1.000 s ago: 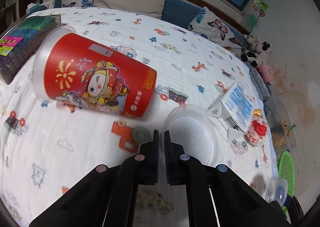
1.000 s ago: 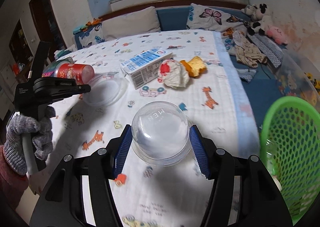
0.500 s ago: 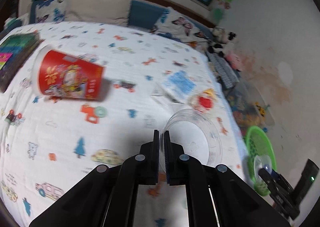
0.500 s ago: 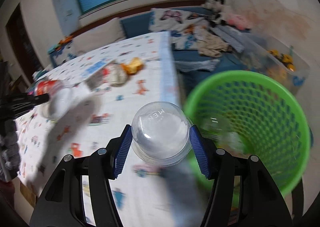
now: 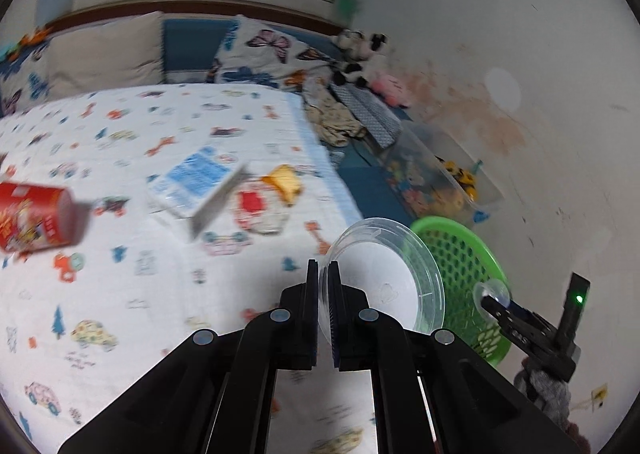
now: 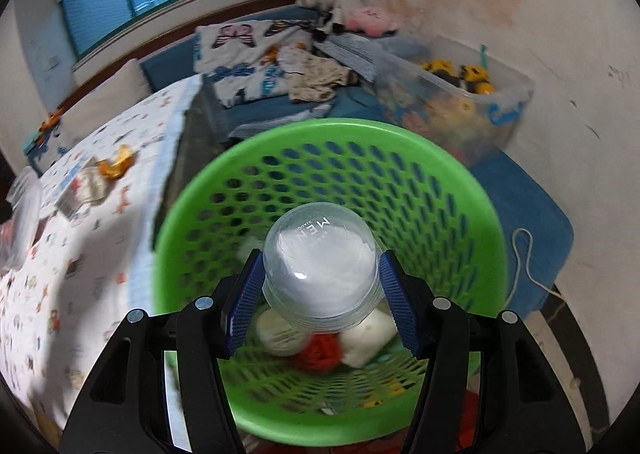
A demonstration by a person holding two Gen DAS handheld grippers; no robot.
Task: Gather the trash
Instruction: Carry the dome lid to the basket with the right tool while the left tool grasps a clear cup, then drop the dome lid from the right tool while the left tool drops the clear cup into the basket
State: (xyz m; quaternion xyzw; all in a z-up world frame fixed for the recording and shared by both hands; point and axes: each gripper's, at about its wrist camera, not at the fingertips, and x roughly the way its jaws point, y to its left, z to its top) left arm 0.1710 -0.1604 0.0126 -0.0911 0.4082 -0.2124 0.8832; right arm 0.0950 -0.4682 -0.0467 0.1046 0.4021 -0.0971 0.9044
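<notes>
My left gripper (image 5: 324, 274) is shut on the rim of a clear round plastic lid (image 5: 396, 274), held above the bed's edge, left of the green mesh basket (image 5: 460, 254). My right gripper (image 6: 320, 274) is shut on a clear dome-shaped cup (image 6: 320, 266) and hangs over the mouth of the green basket (image 6: 420, 157), which holds white and red trash. The right gripper with its cup (image 5: 490, 294) also shows in the left wrist view. On the bed lie a red paper cup (image 5: 36, 217), a blue-and-white carton (image 5: 196, 181), a crumpled wrapper (image 5: 256, 209) and an orange scrap (image 5: 286, 181).
The bed with a cartoon-print sheet (image 5: 140, 294) fills the left. Pillows (image 5: 264, 49) and plush toys (image 5: 360, 49) line the window wall. A clear toy bin (image 6: 460, 85) and a blue mat (image 6: 524, 201) sit behind the basket, close to the stained wall.
Both grippers have swung right, off the bed toward the green basket. The left one lifted the clear lid off the sheet. The right one now holds the dome cup over the basket.
</notes>
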